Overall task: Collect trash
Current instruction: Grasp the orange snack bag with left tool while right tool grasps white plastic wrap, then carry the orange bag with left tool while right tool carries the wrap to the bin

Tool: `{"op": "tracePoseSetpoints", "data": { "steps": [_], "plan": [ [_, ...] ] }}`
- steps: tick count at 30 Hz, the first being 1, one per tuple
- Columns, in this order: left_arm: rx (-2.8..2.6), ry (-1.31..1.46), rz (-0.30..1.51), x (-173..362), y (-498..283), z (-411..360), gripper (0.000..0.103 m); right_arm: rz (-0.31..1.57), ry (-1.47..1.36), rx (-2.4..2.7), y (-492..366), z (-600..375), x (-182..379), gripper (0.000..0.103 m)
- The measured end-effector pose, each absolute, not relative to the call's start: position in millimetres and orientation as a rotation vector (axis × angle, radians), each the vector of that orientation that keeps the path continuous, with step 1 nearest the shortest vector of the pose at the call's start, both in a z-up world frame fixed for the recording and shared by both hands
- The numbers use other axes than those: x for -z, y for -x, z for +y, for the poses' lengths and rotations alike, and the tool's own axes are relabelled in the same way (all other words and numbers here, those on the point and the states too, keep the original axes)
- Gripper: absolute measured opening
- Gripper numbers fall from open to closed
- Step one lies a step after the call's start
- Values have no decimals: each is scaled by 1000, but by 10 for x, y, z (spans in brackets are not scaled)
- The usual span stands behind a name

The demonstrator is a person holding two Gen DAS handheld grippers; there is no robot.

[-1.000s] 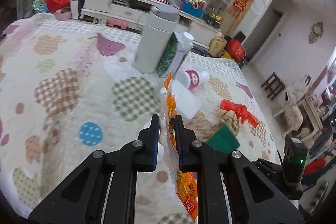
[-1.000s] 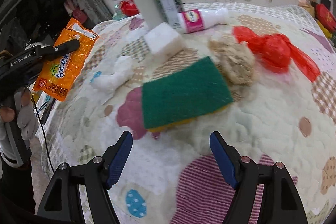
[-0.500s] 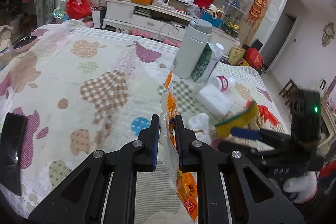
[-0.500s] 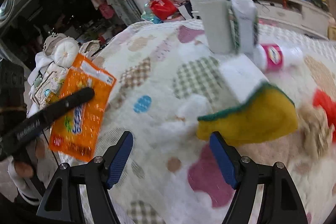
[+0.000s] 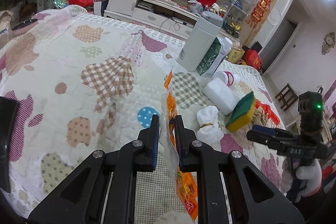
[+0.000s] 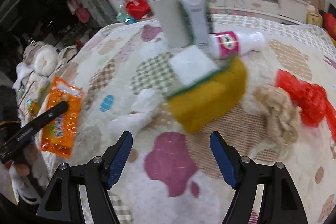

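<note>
Right wrist view motion-blurred: sponge [image 6: 206, 96] smeared, edges unclear. Carton [image 6: 196, 18] print unreadable. Orange wrapper [image 5: 184, 184], left of sponge, ran past left wrist view's bottom edge. Dark object [image 5: 6, 140] far left of sponge cut by frame edge, unidentifiable.

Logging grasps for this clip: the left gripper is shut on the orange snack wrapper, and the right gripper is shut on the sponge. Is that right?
Not quite. The left gripper is shut on the orange snack wrapper, but the right gripper is open and empty; the right wrist view shows the sponge beyond its fingertips, tilted against the white block.
</note>
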State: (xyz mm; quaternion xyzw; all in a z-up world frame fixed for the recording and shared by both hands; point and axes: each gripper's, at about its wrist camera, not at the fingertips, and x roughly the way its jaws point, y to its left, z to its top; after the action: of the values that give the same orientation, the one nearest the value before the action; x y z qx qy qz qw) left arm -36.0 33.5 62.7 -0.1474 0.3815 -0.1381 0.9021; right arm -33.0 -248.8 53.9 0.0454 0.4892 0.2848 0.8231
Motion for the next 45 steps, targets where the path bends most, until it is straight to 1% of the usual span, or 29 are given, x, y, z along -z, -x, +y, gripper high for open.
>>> {"op": "tracePoseSetpoints", "data": {
  "steps": [6, 9, 10, 11, 12, 14, 19, 23, 34, 45],
  "plan": [
    [265, 279, 768, -670, 459, 380, 12, 1062, -68, -680, 257, -1904, -404, 74],
    [254, 287, 772, -663, 497, 444, 12, 1087, -45, -645, 102, -1646, -204, 72],
    [253, 286, 775, -659, 512, 446, 12, 1096, -47, -640, 79, -1626, -144, 64],
    [254, 285, 778, -653, 530, 442, 12, 1052, -33, -630, 91, -1625, -159, 40],
    [256, 284, 779, -648, 545, 431, 12, 1037, -9, -625, 108, -1623, -165, 36],
    [262, 285, 782, -640, 568, 402, 12, 1059, -28, -663, 159, -1703, -175, 33],
    [309, 294, 786, -671, 611, 159, 12, 986, -28, -706, 510, -2105, -443, 33],
    [391, 279, 792, -715, 674, -228, 12, 969, -41, -684, 781, -2558, -552, 33],
    [629, 165, 875, -632, 856, -1663, 12, 996, -142, -449, 1294, -4084, -414, 33],
    [815, 23, 870, -820, 1204, -3044, 12, 942, -278, -237, 1760, -5529, -481, 33]
  ]
}}
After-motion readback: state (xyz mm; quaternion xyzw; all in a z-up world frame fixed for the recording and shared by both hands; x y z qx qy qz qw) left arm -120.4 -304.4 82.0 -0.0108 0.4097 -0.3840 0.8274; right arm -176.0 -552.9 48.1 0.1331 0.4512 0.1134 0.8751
